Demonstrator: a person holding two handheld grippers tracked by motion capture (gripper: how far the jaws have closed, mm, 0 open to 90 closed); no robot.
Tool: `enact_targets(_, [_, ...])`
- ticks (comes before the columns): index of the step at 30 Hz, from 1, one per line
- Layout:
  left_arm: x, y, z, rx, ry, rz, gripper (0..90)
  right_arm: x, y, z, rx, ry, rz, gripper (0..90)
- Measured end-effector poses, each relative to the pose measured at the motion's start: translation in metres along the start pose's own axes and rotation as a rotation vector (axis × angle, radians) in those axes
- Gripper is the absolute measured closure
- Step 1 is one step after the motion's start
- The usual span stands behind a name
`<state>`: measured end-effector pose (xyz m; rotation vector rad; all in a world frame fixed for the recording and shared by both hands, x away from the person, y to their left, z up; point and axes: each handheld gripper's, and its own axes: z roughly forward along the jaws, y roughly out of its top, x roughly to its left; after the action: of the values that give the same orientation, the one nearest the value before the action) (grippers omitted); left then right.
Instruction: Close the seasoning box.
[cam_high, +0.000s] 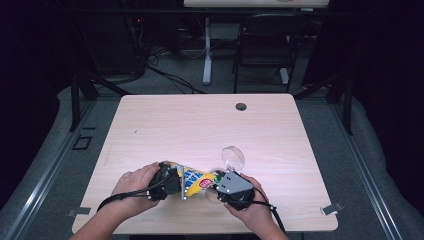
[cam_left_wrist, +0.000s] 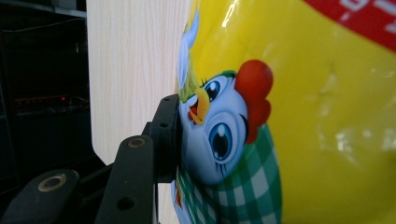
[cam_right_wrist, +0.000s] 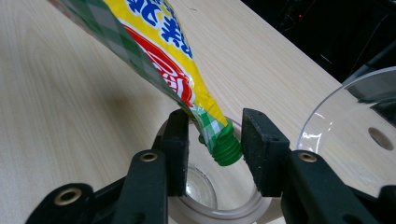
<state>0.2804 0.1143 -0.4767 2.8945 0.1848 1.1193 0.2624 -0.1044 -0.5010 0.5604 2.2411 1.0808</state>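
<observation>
A yellow sauce pouch (cam_high: 195, 179) with a cartoon chicken (cam_left_wrist: 219, 135) is held tilted over the table's front edge. My left gripper (cam_high: 172, 181) is shut on its wide end; one black pad (cam_left_wrist: 168, 135) presses into the foil, and the other jaw is hidden behind the pouch. The pouch's green screw cap (cam_right_wrist: 226, 150) points down between the jaws of my right gripper (cam_right_wrist: 215, 144). The right pad sits against the cap and the left pad stands a little off it. Below the cap is a clear glass cup (cam_right_wrist: 205, 196).
A clear round lid (cam_high: 233, 157) stands tilted beside the right gripper, near the cup (cam_high: 212, 194). The wooden table (cam_high: 200, 125) has a cable hole (cam_high: 241, 106) at the back. A black chair (cam_high: 265, 45) and a desk leg stand beyond it.
</observation>
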Motion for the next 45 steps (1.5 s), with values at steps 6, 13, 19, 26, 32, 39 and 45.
enact_targets(6, [0.0, 0.002, -0.002, 0.007, 0.024, 0.025, 59.8, 0.002, -0.001, 0.0, -0.003, 0.001, -0.011, 65.3])
enact_targets(13, [0.0, 0.004, -0.004, 0.017, 0.044, 0.042, 60.6, 0.004, -0.002, 0.001, -0.022, 0.004, -0.011, 68.7])
enact_targets(19, [-0.001, 0.005, -0.007, 0.028, 0.08, 0.071, 60.7, 0.004, -0.003, 0.001, -0.029, 0.012, 0.0, 68.9])
enact_targets(26, [-0.002, 0.005, -0.009, 0.039, 0.097, 0.084, 60.7, 0.005, -0.004, 0.002, -0.038, 0.012, 0.014, 69.1])
enact_targets(32, [-0.003, 0.007, -0.01, 0.052, 0.13, 0.121, 60.8, 0.006, -0.006, 0.003, -0.032, 0.011, 0.016, 69.2])
enact_targets(39, [-0.006, 0.01, -0.012, 0.062, 0.173, 0.139, 60.8, 0.006, -0.007, 0.004, -0.039, 0.015, 0.036, 69.4])
enact_targets(45, [-0.006, 0.013, -0.014, 0.079, 0.193, 0.172, 60.8, 0.006, -0.008, 0.004, -0.036, 0.018, 0.043, 69.5])
